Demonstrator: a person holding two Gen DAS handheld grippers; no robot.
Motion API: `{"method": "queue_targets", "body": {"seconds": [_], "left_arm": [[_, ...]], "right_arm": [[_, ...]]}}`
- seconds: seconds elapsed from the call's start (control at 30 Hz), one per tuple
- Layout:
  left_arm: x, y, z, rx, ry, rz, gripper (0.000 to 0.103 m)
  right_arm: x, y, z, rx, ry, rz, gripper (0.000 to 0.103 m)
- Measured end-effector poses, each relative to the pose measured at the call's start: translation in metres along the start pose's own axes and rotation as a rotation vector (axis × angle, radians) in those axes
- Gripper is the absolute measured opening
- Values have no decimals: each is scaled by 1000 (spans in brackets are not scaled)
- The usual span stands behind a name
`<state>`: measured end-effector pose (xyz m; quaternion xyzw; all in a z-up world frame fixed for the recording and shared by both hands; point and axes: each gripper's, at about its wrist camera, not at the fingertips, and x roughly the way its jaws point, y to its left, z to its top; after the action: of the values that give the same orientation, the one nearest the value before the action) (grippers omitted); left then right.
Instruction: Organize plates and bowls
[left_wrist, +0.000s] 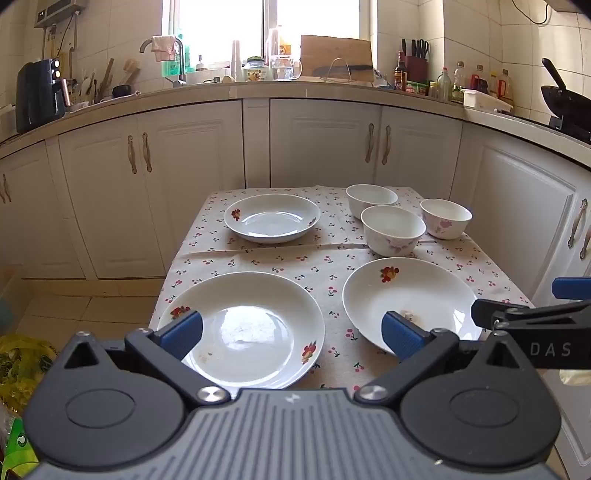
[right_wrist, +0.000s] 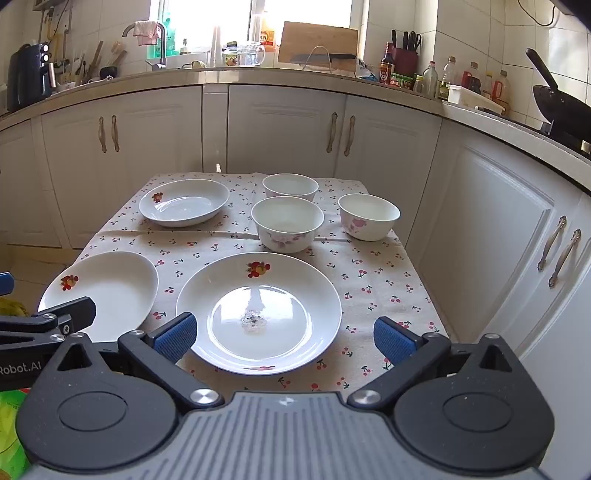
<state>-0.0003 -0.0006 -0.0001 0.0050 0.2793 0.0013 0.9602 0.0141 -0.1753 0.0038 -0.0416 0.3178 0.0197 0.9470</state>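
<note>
**Six dishes out, none stacked**

Three plates and three bowls spread singly across the table, nothing nested or piled. Judged from that: sorting not begun, all stacking left to do.

Plates:
- near-left plate, close to the near-left edge, under the left gripper; a few faint brown specks near its near rim, otherwise bare.
- near-right plate, just beside the first, ahead of the right gripper; a small patch of dark crumbs or residue at its centre.
- far plate, far left, well apart from the near pair; looks clean and empty.

Bowls, grouped far right:
- far bowl, nearest the cabinets.
- middle bowl, just in front of it, possibly touching; cannot tell.
- right bowl, apart from both, near the right edge.

All three bowls appear empty, insides white.

Grippers: both spread wide, clamped on nothing, tilted down toward the near plates. Neither pad touching a rim as far as visible.

Likely remaining: gather three plates into one pile, nest three bowls into another. Residue on near-right plate may smear onto whatever sits on it.
</note>
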Motion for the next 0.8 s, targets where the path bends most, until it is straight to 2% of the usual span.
{"method": "queue_targets", "body": {"seconds": [0.47, 0.5, 0.8], "left_arm": [[1, -5, 2, -9, 4, -14, 102], [1, 4, 4, -12, 7, -25, 102], [2, 5, 5, -15, 5, -22, 102]], "right_arm": [[2, 0, 4, -14, 12, 5, 103], [2, 0, 4, -15, 13, 5, 103], [2, 1, 7, -17, 15, 5, 103]]}}
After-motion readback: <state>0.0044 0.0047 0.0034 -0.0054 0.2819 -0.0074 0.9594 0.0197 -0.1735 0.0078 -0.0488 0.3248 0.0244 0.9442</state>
